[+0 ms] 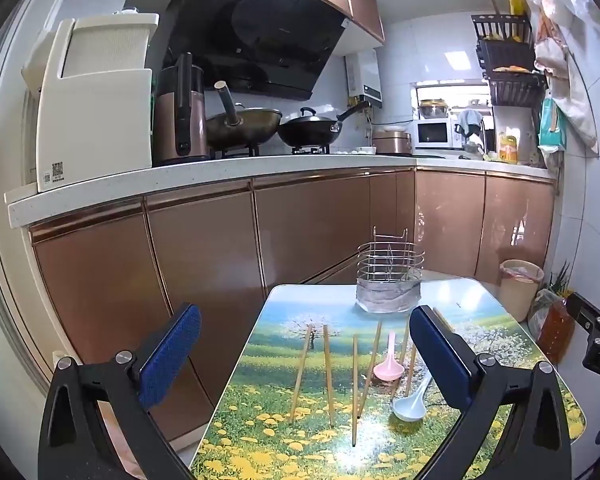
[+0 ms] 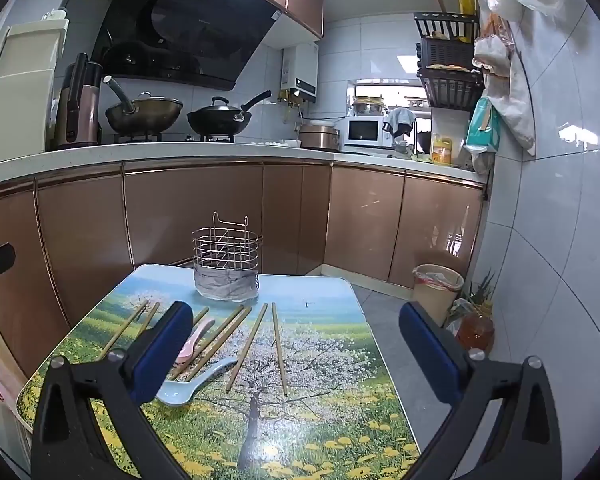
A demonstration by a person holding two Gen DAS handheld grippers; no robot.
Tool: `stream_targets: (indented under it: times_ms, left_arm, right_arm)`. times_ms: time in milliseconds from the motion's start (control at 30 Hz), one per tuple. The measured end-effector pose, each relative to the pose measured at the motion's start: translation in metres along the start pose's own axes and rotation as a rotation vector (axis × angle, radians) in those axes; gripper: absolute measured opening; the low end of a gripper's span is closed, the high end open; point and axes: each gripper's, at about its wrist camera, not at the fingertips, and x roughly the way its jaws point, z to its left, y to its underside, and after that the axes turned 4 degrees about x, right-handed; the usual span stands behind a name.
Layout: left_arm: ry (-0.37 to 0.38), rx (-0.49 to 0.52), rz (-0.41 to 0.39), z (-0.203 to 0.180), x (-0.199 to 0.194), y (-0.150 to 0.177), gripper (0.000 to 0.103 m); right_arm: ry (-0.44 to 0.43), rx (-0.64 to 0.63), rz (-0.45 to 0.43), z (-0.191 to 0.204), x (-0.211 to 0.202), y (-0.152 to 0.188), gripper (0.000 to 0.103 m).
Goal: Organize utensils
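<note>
Both grippers, left gripper (image 1: 304, 364) and right gripper (image 2: 296, 354), hover over the near end of the table (image 2: 340, 412), jaws spread wide, nothing between them. Chopsticks (image 2: 278, 348) lie flat and scattered, some crossing the pink spoon (image 1: 387, 368) and blue spoon (image 1: 412, 402). Wire holder (image 2: 226, 258) stands empty at the far edge. Risks: thin sticks lying flush may slip the pads; overlapping pieces could drag neighbours; glossy top lets them slide off.

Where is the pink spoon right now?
The pink spoon lies on the flower-print table, among the chopsticks and just beyond the pale blue spoon, nearer than the wire utensil holder.
</note>
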Motion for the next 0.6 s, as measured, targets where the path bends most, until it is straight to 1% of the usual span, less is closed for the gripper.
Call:
stream_targets:
  times_ms: [133,600]
  left_arm:
    - [0.012,0.0,0.022,0.0,0.012,0.002,0.103]
    - [0.016,0.01,0.048,-0.002,0.043,0.005,0.103]
  right_arm:
    - [0.006,-0.008,0.01,0.002,0.008,-0.001,0.103]
    - [0.034,-0.01,0.059,0.0,0.035,0.001,0.103]
